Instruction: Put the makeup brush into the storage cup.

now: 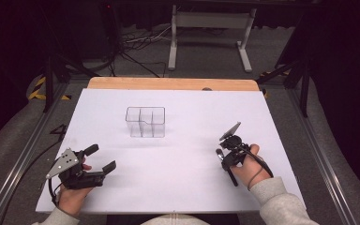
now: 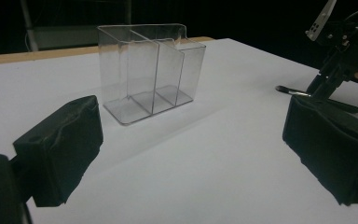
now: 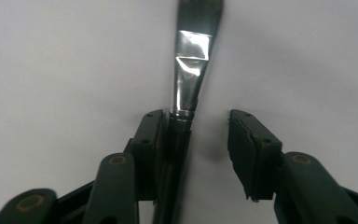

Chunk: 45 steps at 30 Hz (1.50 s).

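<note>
A clear plastic organizer [image 1: 145, 122] [image 2: 149, 70] with three compartments stands empty at the middle of the white table [image 1: 178, 187]. A make-up brush [image 1: 233, 177] [image 3: 191, 60] [image 2: 291, 91] with a dark handle and shiny metal ferrule lies flat at the right. My right gripper [image 1: 223, 157] [image 3: 209, 140] [image 2: 321, 86] points down over it, jaws straddling the handle. One pad touches the handle; the other stands a gap away. My left gripper [image 1: 102, 157] [image 2: 193, 140] rests near the table's front left, wide open and holding nothing, facing the organizer.
A wooden strip [image 1: 168, 83] runs along the table's far edge. Beyond it, on the floor, stand a white metal frame [image 1: 211, 28] and loose cables [image 1: 136, 47]. Metal rails flank the table on both sides.
</note>
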Motion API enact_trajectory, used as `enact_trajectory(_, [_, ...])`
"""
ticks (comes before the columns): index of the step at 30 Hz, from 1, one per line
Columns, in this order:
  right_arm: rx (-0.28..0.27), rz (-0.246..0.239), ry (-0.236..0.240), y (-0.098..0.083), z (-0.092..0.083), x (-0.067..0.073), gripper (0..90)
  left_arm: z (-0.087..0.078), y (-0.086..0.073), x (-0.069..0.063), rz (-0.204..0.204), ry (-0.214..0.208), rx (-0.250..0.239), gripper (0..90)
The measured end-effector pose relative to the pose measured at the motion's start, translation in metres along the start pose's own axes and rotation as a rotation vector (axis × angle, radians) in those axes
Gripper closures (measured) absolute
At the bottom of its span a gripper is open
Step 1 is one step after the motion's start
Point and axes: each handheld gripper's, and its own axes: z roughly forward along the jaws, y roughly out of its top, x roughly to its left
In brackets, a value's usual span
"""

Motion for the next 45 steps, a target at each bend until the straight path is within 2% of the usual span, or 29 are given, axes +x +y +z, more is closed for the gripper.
enact_trajectory(9, [0.024, -0.054, 0.008, 0.002, -0.001, 0.002, 78.6, 0.000, 0.000, 0.000, -0.005, 0.001, -0.003, 5.7])
enact_trajectory(17, [0.032, -0.088, 0.011, 0.003, -0.001, 0.002, 79.5, -0.001, 0.000, 0.000, -0.006, -0.001, -0.002, 6.1])
enact_trajectory(25, [-0.018, -0.118, 0.015, 0.003, -0.014, 0.002, 79.8, -0.001, 0.000, 0.001, -0.007, -0.012, 0.001, 7.5])
enact_trajectory(29, [-0.067, -0.135, 0.027, 0.003, -0.022, 0.003, 79.9, -0.001, 0.000, 0.002, -0.004, -0.023, 0.005, 9.3])
enact_trajectory(35, [-0.181, -0.169, 0.055, 0.000, -0.039, 0.004, 79.8, 0.000, 0.000, 0.001, -0.003, -0.040, 0.002, 11.1])
enact_trajectory(39, [-0.296, -0.238, 0.077, -0.002, -0.048, 0.005, 79.8, 0.002, 0.000, 0.002, -0.001, -0.058, -0.006, 9.8])
enact_trajectory(40, [-0.325, -0.258, 0.081, -0.003, -0.049, 0.005, 79.8, 0.004, -0.001, 0.003, -0.002, -0.084, -0.008, 9.9])
enact_trajectory(41, [-0.349, -0.269, 0.084, -0.004, -0.051, 0.005, 79.8, 0.004, -0.001, 0.003, -0.002, -0.084, -0.008, 10.3])
enact_trajectory(42, [-0.373, -0.276, 0.089, -0.005, -0.052, 0.005, 79.8, 0.005, -0.001, 0.004, -0.004, -0.111, -0.002, 11.5])
enact_trajectory(45, [-0.444, -0.302, 0.114, -0.007, -0.054, 0.006, 79.8, 0.006, -0.001, 0.002, 0.009, -0.109, 0.009, 12.3])
